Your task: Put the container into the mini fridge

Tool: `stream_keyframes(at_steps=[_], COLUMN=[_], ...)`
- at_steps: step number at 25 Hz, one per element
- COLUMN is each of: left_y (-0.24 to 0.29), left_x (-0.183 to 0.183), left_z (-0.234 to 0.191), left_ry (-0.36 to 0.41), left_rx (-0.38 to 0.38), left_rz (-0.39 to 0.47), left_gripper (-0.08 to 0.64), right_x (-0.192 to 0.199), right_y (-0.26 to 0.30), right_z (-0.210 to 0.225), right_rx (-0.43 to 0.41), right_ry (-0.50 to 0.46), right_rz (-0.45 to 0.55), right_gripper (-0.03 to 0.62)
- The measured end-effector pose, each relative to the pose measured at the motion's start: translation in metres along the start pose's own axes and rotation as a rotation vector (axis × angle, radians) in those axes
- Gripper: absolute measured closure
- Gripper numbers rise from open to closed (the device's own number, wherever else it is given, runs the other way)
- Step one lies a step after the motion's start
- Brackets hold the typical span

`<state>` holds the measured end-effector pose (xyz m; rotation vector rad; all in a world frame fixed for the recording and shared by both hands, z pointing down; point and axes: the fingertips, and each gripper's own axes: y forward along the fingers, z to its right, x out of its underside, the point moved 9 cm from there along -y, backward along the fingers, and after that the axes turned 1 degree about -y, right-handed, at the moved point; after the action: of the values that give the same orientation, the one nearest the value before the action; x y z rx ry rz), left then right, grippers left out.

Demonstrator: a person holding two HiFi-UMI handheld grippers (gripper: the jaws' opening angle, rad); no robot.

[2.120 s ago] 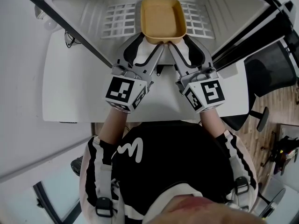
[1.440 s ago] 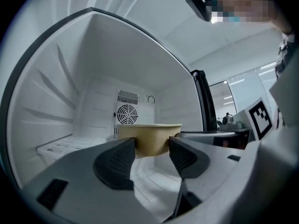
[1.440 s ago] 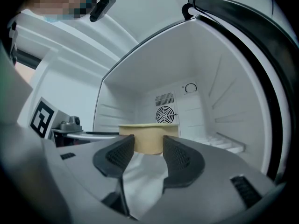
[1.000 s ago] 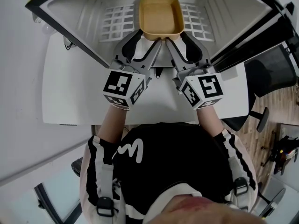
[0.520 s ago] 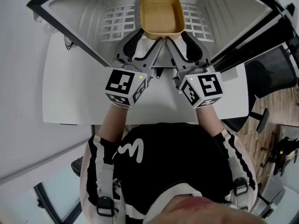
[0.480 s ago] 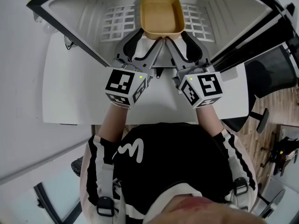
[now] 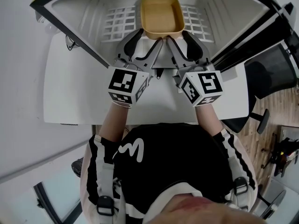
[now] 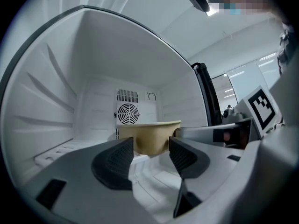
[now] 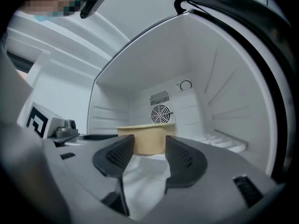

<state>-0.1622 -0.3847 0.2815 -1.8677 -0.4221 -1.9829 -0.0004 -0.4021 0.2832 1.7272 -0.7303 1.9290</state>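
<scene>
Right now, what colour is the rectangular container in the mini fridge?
Mustard yellow; the rectangular container shows best in the head view.

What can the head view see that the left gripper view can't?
Only the head view shows the person's black top, the white table, a black chair, the left marker cube and the bare inside of the yellow container. Only the left gripper view shows the room's ceiling lights and the container's outer wall from low down. Both show the container inside the white mini fridge, and the left tool in front of it with its jaws apart.
</scene>
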Motion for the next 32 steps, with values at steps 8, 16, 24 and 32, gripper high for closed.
stream_keyframes(at_steps=[8,16,24,32], left_y=[-0.007,-0.019,-0.035,-0.053], left_x=[-0.004,-0.004,0.001,0.004], left_z=[0.005,0.015,0.024,0.033], left_ry=[0.029,0.031,0.032,0.024], left_rx=[-0.017,-0.013,-0.044,-0.063], left_rz=[0.025,0.036,0.043,0.042], left_gripper=[0.328,0.328,0.328,0.328], right_x=[-0.002,0.0,0.002,0.006], right_y=[-0.006,-0.018,-0.034,-0.048], right_z=[-0.002,-0.011,-0.017,-0.026], right_rx=[-0.022,-0.045,-0.053,-0.07], right_ry=[0.012,-0.014,-0.015,-0.015], right_rz=[0.003,0.013,0.022,0.018], right_gripper=[0.389,0.389,0.39,0.39])
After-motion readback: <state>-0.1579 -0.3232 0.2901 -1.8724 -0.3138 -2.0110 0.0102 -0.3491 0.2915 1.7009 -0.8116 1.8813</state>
